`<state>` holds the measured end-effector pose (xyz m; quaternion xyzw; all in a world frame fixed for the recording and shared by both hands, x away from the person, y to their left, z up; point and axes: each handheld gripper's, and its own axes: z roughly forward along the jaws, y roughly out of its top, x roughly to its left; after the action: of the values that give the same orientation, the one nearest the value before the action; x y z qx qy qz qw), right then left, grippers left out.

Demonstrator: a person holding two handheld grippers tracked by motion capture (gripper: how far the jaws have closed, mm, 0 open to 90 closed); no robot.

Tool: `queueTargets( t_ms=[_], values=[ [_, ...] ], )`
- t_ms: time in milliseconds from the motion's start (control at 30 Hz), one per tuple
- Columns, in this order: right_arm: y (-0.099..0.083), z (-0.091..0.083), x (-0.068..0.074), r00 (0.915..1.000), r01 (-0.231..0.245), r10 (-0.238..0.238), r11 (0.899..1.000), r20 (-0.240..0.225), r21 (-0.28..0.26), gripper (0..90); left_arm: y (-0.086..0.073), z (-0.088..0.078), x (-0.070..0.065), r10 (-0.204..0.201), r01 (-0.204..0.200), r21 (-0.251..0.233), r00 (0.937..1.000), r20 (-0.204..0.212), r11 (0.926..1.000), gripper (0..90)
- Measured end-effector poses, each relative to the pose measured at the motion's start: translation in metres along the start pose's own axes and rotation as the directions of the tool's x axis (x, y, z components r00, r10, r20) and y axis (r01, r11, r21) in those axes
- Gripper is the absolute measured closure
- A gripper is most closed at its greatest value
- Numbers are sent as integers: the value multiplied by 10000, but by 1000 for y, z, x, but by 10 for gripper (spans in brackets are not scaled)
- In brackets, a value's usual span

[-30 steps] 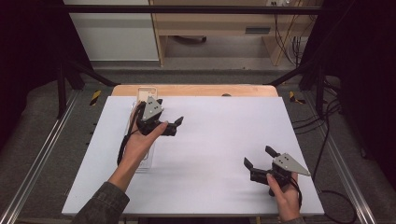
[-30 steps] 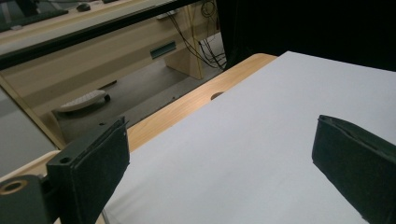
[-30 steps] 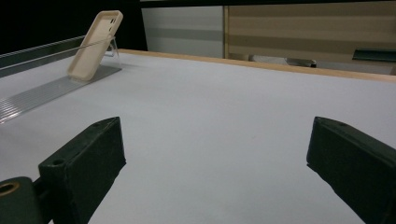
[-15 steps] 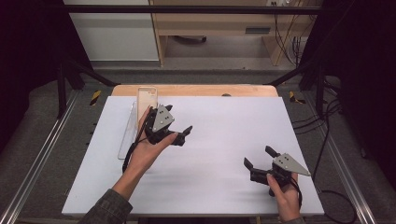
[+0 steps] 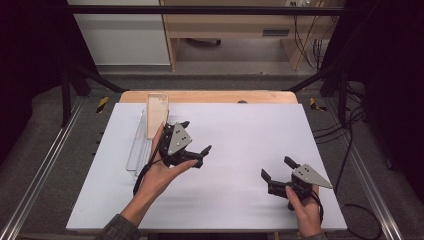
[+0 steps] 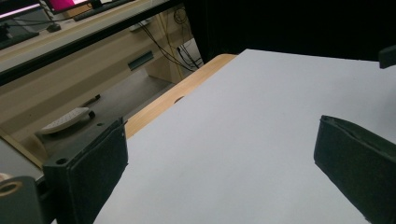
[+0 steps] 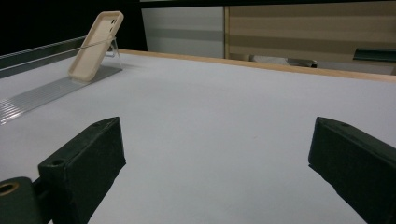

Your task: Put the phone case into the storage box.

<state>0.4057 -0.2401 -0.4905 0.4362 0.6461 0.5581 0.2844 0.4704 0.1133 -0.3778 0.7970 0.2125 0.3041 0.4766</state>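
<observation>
Propped at a backward lean in a clear ribbed stand, the beige phone case sits near the far-left corner of the bench, its camera cut-out at the top. Just beside it, to its near right, the left hand-held gripper hangs above the white top with its jaws spread wide and nothing between them; a second ago it was lower and closer to the stand, over its near end, and it has since come toward the middle of the bench, leaving the case uncovered. Well apart from both, the right hand-held gripper rests near the front-right corner, jaws equally wide and empty, and it has not shifted. From the right hand-held gripper's own camera the case shows tilted against the stand's thin upright. The bench top is plain white with a wooden strip along the far edge. Beyond it stand a pale wooden desk and loose cables; metal rails run down both sides. Open white surface lies between the two grippers.
</observation>
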Motion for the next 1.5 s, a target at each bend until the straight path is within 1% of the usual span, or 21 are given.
queueTargets(
  t_ms=[200, 300, 367, 433, 500, 567, 767, 867, 967, 1067, 1133, 1200, 1333, 1400, 1467, 1500],
  values=[
    [0, 0, 0, 10000, 52, -52, 10000, 9, 6, 35, -4, -8, -5, -214, 214, -150, 9998, 43, 9997, 26],
    [0, 0, 0, 10000, 57, -57, 10000, 10, 6, 36, -6, -12, -7, -191, 193, -197, 9998, 75, 9996, 26],
    [0, 1, 0, 10000, 55, -55, 10000, 8, 22, 35, -7, -15, -9, -255, 257, -287, 9996, 78, 9993, 26],
    [0, 1, 1, 10000, 58, -58, 10000, 1, 14, 36, -7, -18, -10, -250, 251, -344, 9997, 16, 9991, 26],
    [0, 1, 1, 10000, 70, -70, 10000, 4, 26, 35, -7, -22, -10, -163, 156, -465, 9998, -151, 9988, 28],
    [0, 1, 1, 10000, 66, -66, 10000, 9, 26, 35, -7, -25, -10, -348, 336, -673, 9993, -168, 9972, 29],
    [0, 0, 0, 10000, 57, -57, 10000, 27, 9, 35, -8, -37, -7, -505, 483, -909, 9985, -226, 9947, 26],
    [0, 0, 0, 10000, 54, -54, 10000, 32, 4, 35, -10, -45, -4, -564, 532, -1046, 9980, -286, 9931, 25],
    [0, 0, -1, 10000, 41, -41, 10000, 39, 11, 35, -13, -53, 0, -605, 538, -1155, 9966, -552, 9918, 24],
    [0, -1, -1, 10000, 48, -48, 10000, 20, -10, 34, -18, -61, 6, -914, 821, -1315, 9936, -661, 9879, 24],
    [0, -1, -1, 10000, 45, -45, 10000, 16, -15, 34, -20, -66, 9, -987, 886, -1335, 9926, -709, 9871, 24],
    [0, -1, 0, 10000, 58, -58, 10000, 8, -21, 34, -22, -72, 13, -1126, 1007, -1447, 9907, -768, 9843, 24],
    [0, -1, 1, 9999, 103, -103, 9999, -10, 10, 33, -26, -83, 20, -1165, 1012, -1559, 9889, -922, 9826, 24],
    [0, -1, 1, 9999, 98, -98, 10000, -37, -18, 33, -28, -88, 24, -1293, 1114, -1634, 9862, -1033, 9803, 24],
    [0, -1, 1, 9999, 130, -130, 9999, -37, -7, 33, -32, -93, 28, -1418, 1189, -1770, 9823, -1227, 9770, 25],
    [0, -1, 1, 9999, 107, -107, 9999, -39, 0, 33, -33, -96, 30, -1540, 1280, -1898, 9796, -1291, 9734, 26]
  ],
)
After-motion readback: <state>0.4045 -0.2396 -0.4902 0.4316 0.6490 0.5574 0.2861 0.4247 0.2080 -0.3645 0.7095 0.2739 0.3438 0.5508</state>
